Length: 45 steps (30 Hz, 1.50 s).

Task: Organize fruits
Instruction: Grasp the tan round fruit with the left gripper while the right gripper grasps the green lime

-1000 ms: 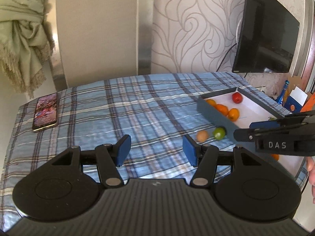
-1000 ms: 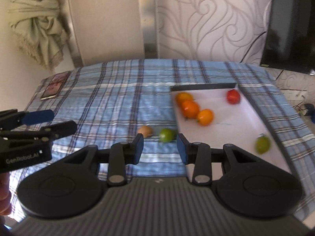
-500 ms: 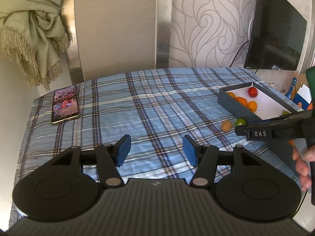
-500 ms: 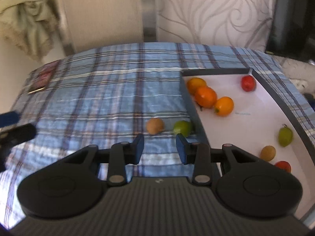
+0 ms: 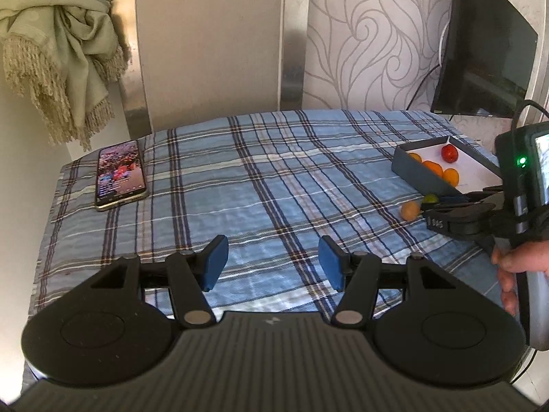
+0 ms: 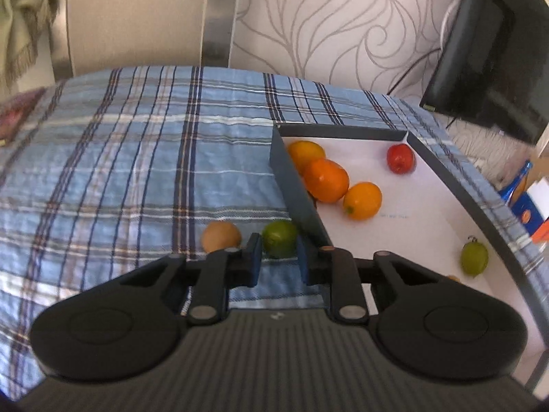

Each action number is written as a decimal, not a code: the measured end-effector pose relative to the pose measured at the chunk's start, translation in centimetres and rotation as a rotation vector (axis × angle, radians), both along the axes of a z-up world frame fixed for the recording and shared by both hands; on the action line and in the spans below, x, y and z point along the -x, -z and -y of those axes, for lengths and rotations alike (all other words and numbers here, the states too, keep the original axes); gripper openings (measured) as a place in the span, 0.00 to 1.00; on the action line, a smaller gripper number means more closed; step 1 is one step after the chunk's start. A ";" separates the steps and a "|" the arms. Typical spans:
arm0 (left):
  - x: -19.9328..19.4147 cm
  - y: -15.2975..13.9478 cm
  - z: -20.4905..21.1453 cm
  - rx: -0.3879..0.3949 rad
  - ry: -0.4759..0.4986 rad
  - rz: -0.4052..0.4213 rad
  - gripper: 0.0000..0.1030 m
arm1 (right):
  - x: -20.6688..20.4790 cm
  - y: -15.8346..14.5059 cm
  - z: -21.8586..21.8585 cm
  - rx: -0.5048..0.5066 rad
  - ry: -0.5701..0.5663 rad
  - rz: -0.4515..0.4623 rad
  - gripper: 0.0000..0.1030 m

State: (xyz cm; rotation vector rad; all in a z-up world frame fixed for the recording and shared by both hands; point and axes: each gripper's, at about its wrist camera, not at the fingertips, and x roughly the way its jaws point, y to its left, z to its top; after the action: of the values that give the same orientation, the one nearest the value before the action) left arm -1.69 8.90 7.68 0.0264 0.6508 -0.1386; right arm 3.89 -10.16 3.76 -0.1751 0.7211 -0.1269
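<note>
Two fruits outside tray (image 6: 295,189): my right tool (image 6: 278,257) clamped on lime (image 6: 279,242) against tray's near wall; brown fruit (image 6: 220,236) just beyond. Risk: round lime squirts out, wall snags lift. Left tool (image 5: 272,262) half-open, empty.

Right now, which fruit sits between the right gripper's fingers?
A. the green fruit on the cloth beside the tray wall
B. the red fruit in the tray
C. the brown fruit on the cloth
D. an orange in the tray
A: in the right wrist view the right gripper has its blue pads on either side of the green fruit, which lies on the cloth against the tray wall; the brown fruit lies apart.
</note>
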 end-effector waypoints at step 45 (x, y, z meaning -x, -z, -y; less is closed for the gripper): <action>-8.0 5.6 14.5 -0.026 0.322 0.007 0.53 | 6.8 -8.3 3.9 -0.261 -0.062 0.032 0.26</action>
State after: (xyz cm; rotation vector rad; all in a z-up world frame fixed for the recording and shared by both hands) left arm 6.30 -5.63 2.10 0.1574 0.6380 -0.4401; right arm -2.88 -14.06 12.05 0.0541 0.6926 0.0247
